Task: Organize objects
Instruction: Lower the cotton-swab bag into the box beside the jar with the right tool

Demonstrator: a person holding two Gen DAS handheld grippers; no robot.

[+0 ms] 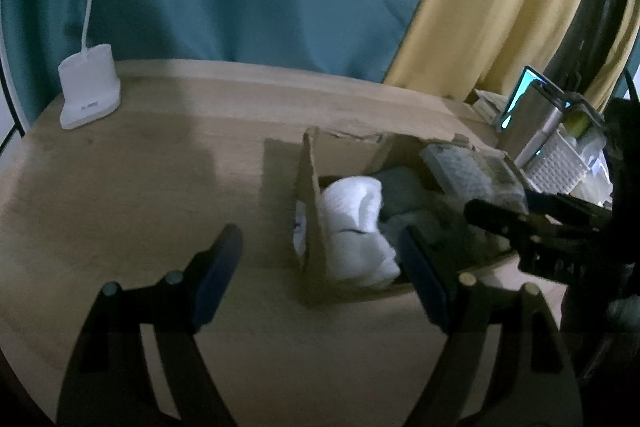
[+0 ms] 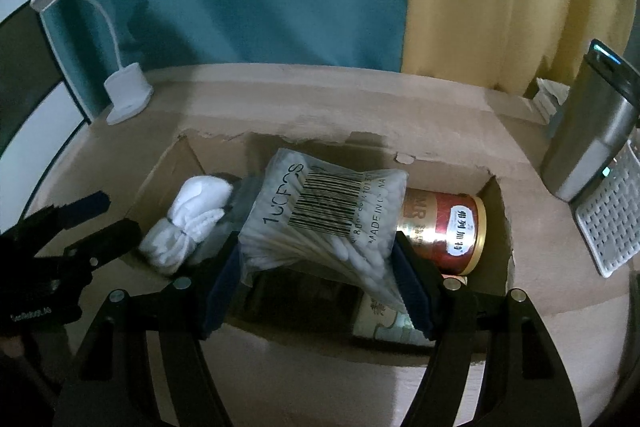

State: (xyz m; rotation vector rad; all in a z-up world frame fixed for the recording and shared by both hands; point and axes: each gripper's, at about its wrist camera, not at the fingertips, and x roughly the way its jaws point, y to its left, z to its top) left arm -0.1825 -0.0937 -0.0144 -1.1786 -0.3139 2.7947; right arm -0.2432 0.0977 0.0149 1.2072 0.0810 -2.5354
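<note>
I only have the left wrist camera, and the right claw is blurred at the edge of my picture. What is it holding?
Observer: The right claw is shut on a clear bag of cotton swabs, barcode facing up.
Operator: Has it gone in yet?
Observer: It hangs over the open cardboard box; I cannot tell whether it touches anything inside.
Operator: What lies to its right?
Observer: A red and gold can, lying on its side in the box.

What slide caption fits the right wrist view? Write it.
Right gripper holds a cotton swab bag over the cardboard box.
</note>
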